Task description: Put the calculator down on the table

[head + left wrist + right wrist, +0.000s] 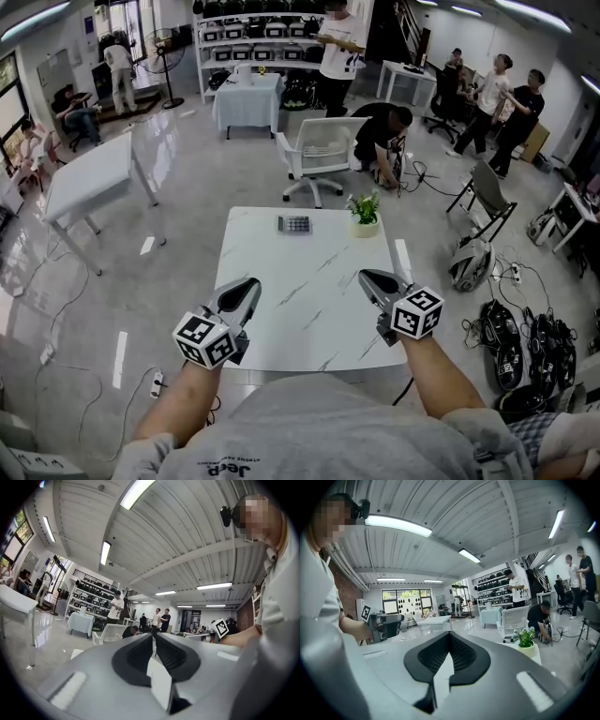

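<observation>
The grey calculator [294, 224] lies flat on the white marble table [309, 309] near its far edge, left of a small potted plant [364, 214]. My left gripper [248, 288] hovers over the table's near left part, jaws shut with nothing in them. My right gripper [368, 279] hovers over the near right part, also shut and holding nothing. Both are far from the calculator. In the left gripper view the shut jaws [153, 637] point up into the room. The right gripper view shows its shut jaws [449, 636], the plant [525, 638] and the left gripper [384, 623].
A white office chair [322, 147] stands just beyond the table, with a person crouching behind it [382, 134]. Another white table [89, 176] is at the left. Bags, helmets and cables [511, 328] litter the floor at the right. Several people stand farther back.
</observation>
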`<control>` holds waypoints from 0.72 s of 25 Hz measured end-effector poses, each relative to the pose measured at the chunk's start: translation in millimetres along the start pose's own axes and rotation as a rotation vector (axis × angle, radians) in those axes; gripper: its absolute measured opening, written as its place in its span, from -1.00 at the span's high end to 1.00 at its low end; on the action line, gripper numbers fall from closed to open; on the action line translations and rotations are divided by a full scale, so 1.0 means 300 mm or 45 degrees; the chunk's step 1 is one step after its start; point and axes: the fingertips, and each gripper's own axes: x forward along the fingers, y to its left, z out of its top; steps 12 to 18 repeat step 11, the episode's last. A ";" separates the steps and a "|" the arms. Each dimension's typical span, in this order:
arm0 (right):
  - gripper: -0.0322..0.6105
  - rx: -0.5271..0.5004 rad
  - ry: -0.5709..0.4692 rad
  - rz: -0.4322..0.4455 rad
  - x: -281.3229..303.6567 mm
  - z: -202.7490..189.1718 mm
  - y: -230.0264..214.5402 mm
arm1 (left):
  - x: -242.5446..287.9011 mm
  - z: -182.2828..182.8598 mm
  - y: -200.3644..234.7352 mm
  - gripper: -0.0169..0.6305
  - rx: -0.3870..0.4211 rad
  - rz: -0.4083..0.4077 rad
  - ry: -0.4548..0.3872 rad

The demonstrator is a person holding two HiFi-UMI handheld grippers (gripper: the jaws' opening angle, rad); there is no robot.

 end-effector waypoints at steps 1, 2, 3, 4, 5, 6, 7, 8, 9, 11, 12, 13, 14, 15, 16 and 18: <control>0.89 -0.001 0.000 0.001 0.002 0.000 0.001 | -0.001 0.001 0.000 0.69 0.001 0.000 -0.002; 0.89 -0.002 0.001 0.002 0.002 -0.001 0.002 | -0.002 0.002 0.000 0.69 0.000 0.001 -0.003; 0.89 -0.002 0.001 0.004 0.002 -0.002 0.003 | -0.003 0.003 0.000 0.69 -0.001 0.001 -0.004; 0.89 -0.002 0.002 0.005 0.003 -0.003 0.004 | -0.004 0.003 0.000 0.69 -0.002 0.002 -0.004; 0.89 -0.002 0.003 0.007 0.005 -0.004 0.006 | -0.006 0.005 0.000 0.69 -0.003 0.002 -0.004; 0.89 -0.002 0.004 0.009 0.009 -0.003 0.008 | -0.006 0.007 0.003 0.69 -0.004 0.002 -0.004; 0.89 -0.002 0.005 0.012 0.015 -0.002 0.011 | -0.007 0.010 0.007 0.69 -0.005 0.002 -0.004; 0.89 -0.003 0.006 0.014 0.022 -0.001 0.013 | -0.007 0.012 0.012 0.69 -0.006 0.002 -0.005; 0.89 -0.003 0.006 0.015 0.030 0.000 0.016 | -0.006 0.014 0.018 0.69 -0.008 0.001 -0.004; 0.89 -0.004 0.007 0.019 0.045 0.002 0.021 | -0.005 0.017 0.030 0.69 -0.010 -0.002 -0.003; 0.89 -0.004 0.007 0.019 0.045 0.002 0.021 | -0.005 0.017 0.030 0.69 -0.010 -0.002 -0.003; 0.89 -0.004 0.007 0.019 0.045 0.002 0.021 | -0.005 0.017 0.030 0.69 -0.010 -0.002 -0.003; 0.89 -0.004 0.007 0.019 0.045 0.002 0.021 | -0.005 0.017 0.030 0.69 -0.010 -0.002 -0.003; 0.89 -0.004 0.007 0.019 0.045 0.002 0.021 | -0.005 0.017 0.030 0.69 -0.010 -0.002 -0.003; 0.89 -0.004 0.007 0.019 0.045 0.002 0.021 | -0.005 0.017 0.030 0.69 -0.010 -0.002 -0.003; 0.89 -0.004 0.007 0.019 0.045 0.002 0.021 | -0.005 0.017 0.030 0.69 -0.010 -0.002 -0.003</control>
